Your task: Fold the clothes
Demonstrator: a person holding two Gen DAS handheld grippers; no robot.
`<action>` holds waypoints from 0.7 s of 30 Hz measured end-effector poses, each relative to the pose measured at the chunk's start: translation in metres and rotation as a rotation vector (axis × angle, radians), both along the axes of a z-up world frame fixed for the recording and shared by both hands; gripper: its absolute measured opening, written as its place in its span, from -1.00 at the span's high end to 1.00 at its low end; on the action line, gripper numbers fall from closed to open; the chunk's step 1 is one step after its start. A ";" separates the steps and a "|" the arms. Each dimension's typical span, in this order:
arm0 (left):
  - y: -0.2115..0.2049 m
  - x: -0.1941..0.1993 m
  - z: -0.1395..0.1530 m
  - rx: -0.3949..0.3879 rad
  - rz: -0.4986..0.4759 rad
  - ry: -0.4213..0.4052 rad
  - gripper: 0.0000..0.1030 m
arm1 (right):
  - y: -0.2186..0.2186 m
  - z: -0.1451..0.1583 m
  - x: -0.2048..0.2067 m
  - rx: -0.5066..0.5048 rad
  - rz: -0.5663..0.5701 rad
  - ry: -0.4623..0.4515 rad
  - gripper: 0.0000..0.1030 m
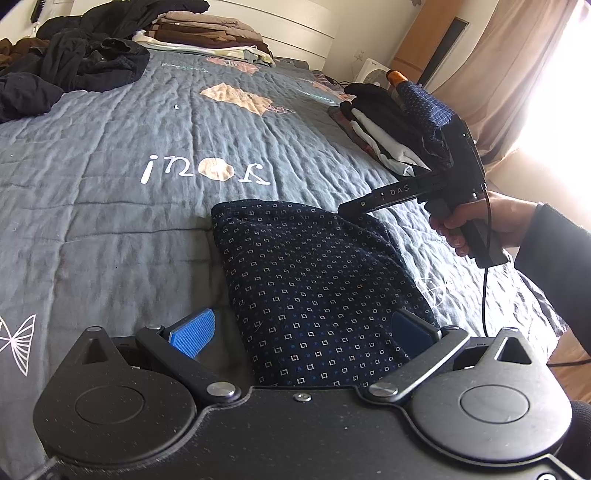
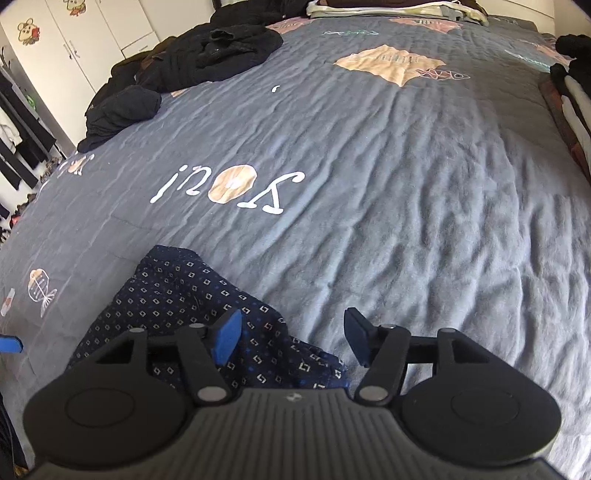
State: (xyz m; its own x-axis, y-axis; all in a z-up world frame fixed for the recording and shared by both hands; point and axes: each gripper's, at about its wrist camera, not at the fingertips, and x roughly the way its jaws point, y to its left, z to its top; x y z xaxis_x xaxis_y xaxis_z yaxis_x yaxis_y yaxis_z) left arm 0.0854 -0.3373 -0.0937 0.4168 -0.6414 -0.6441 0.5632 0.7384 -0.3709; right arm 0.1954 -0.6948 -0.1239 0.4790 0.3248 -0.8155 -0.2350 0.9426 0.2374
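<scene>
Hovering low over the bed, the left gripper (image 1: 303, 332) has its blue pads spread wide, released, with the navy patterned garment (image 1: 314, 280) lying between and just ahead of them. That garment rests on the grey quilt (image 1: 110, 221) as a compact bundle with a straight far edge, so it looks at least partly folded; whether more folds are due, this moment cannot settle. The right gripper (image 2: 291, 339) also stands released, its left pad over the garment's near corner and its right pad over bare quilt. In the left view the right gripper's body shows off to the right, held by a hand (image 1: 480, 225).

Judging by its drape and soft creases, the cloth is light, limp and not fragile. It will sag from any single hold and layers may slide over each other, so a pinch at an edge or corner through all layers, one gripper at each end, seems the safest hold.

No box or basket shows. Farther out to the right sits a stack of folded clothes (image 1: 384, 125), and another folded stack (image 1: 210, 33) lies at the far end. Far left of the grippers, a heap of dark loose clothes (image 1: 77, 66) sprawls unfolded.
</scene>
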 end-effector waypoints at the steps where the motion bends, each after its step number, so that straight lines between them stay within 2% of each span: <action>1: 0.000 0.000 0.000 0.001 0.000 0.000 -0.99 | -0.001 -0.001 0.001 0.003 0.000 0.008 -0.18; 6: 0.002 0.001 -0.001 0.002 0.008 0.003 -0.99 | 0.012 -0.012 0.003 -0.021 0.064 0.065 -0.11; 7: 0.002 0.001 -0.001 0.004 0.010 0.004 -0.99 | 0.015 -0.014 0.002 -0.034 0.074 0.067 0.01; 8: 0.002 0.001 -0.001 0.006 0.010 0.004 -0.99 | 0.017 -0.016 0.001 -0.047 0.079 0.065 0.29; 9: 0.001 0.001 -0.001 0.008 0.011 0.003 -0.99 | 0.019 -0.018 0.001 -0.061 0.084 0.063 0.37; 11: 0.001 0.001 -0.001 0.008 0.008 0.001 -0.99 | 0.014 -0.018 0.000 -0.026 0.056 0.058 0.61; 16: 0.002 0.001 -0.001 0.010 0.009 -0.001 -0.99 | -0.004 -0.007 -0.006 0.058 0.000 0.020 0.80; 19: 0.002 0.001 -0.001 0.011 0.010 -0.002 -0.99 | -0.016 0.001 -0.011 0.117 -0.047 -0.011 0.81; 21: 0.002 0.001 -0.001 0.008 0.008 -0.002 -0.99 | -0.019 -0.003 -0.011 0.101 -0.067 -0.006 0.81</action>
State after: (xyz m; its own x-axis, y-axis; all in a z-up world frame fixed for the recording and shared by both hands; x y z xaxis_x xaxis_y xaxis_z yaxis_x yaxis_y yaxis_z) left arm 0.0861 -0.3355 -0.0949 0.4232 -0.6328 -0.6484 0.5576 0.7460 -0.3641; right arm 0.1846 -0.7138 -0.1272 0.5070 0.3726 -0.7772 -0.1738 0.9274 0.3312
